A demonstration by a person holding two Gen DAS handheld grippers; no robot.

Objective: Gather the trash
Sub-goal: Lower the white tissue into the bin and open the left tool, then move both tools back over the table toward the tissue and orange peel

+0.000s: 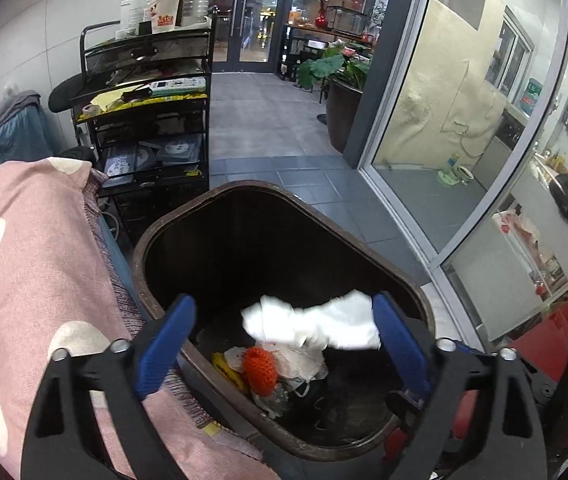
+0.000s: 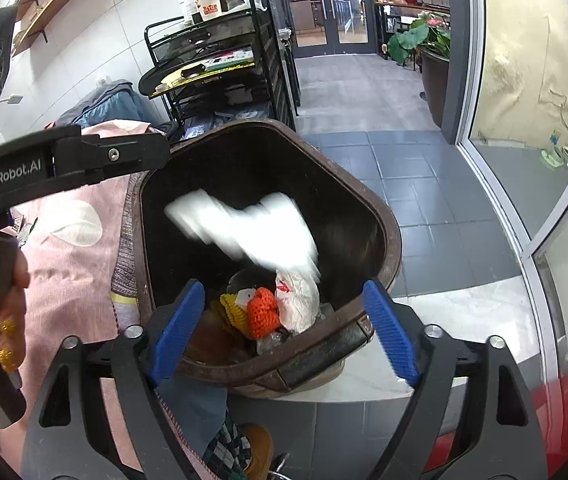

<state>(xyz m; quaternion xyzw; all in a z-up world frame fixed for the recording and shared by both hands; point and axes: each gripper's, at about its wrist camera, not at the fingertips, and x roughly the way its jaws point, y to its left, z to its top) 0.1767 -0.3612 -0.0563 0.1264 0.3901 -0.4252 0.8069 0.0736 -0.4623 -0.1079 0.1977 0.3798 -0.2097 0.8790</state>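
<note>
A tiled grey floor (image 1: 252, 128) runs back to glass double doors (image 1: 252, 16) at twelve o'clock, with a big potted plant (image 1: 335, 76) at about one o'clock and a black wire shelving cart (image 1: 152, 120) crowded with bottles and papers at eleven. A pink cloth with pale spots (image 1: 32, 272) covers whatever stands at nine o'clock, hard against the dark brown trash bin (image 1: 156, 240).

The bin stands open-topped, right under both tools. At its bottom lie an orange net (image 1: 260, 370), a yellow net (image 2: 231, 309) just beside it, and a crumpled white plastic bag (image 2: 299, 300) touching the orange one at its three o'clock side.

The left gripper (image 1: 284, 348) hangs over the near rim, its blue fingers (image 1: 166, 348) spread wide, and no pad presses on anything. A white wad of tissue (image 1: 315, 322) sits between them in the left view, its right end at the edge of the right-hand finger; I can't tell whether it touches. From the right view the same tissue (image 2: 248, 228) is a blurred white smear in mid-air inside the bin, above the nets.

The right gripper (image 2: 284, 328) also has its fingers wide, holding nothing, straddling the bin's near rim. At nine o'clock in that view the person's hand (image 2: 2, 300), nails in gold glitter, wraps the left tool's handle.
</note>
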